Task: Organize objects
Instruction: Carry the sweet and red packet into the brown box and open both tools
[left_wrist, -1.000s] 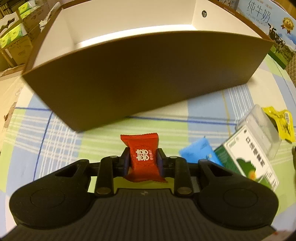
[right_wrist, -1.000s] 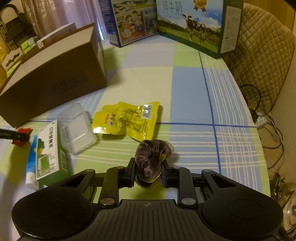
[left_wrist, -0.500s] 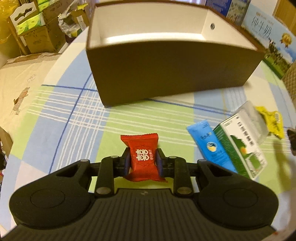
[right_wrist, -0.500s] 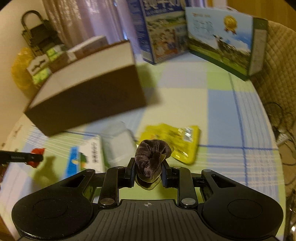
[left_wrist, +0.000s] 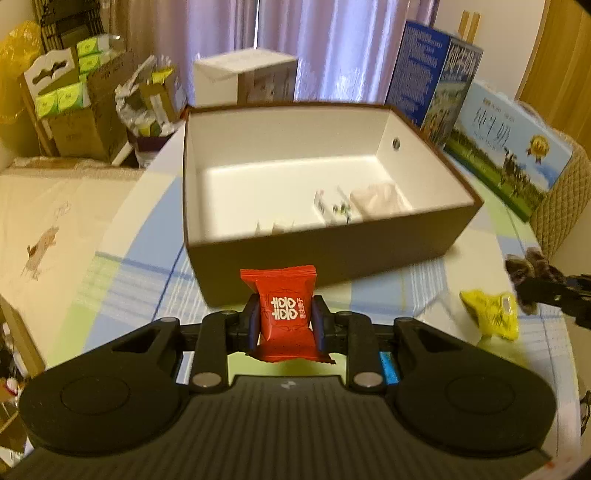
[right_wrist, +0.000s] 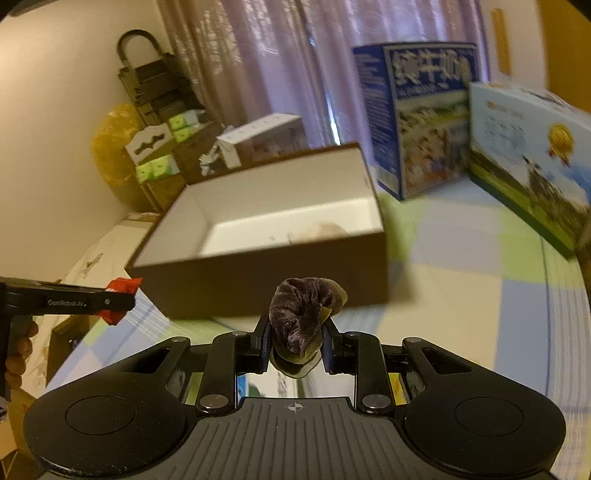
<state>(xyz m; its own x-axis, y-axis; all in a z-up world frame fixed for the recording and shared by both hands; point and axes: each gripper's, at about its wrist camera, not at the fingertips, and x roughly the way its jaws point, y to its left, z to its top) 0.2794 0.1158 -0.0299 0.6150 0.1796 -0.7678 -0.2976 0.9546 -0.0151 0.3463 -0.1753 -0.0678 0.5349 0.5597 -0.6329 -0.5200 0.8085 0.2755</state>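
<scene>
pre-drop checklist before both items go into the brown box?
1. Left gripper shut on red candy packet: ok.
2. Right gripper shut on dark velvet scrunchie: ok.
3. Brown box open on top: ok.
4. Free floor space inside, left part of box: ok; small items lie at its right.
5. Either item already above the rim: not ok; both hang short of the near wall.
6. Yellow snack pouch on the tablecloth: not ok.

Pkts in box (left_wrist: 424, 236), cartons (left_wrist: 509, 147) behind
</scene>
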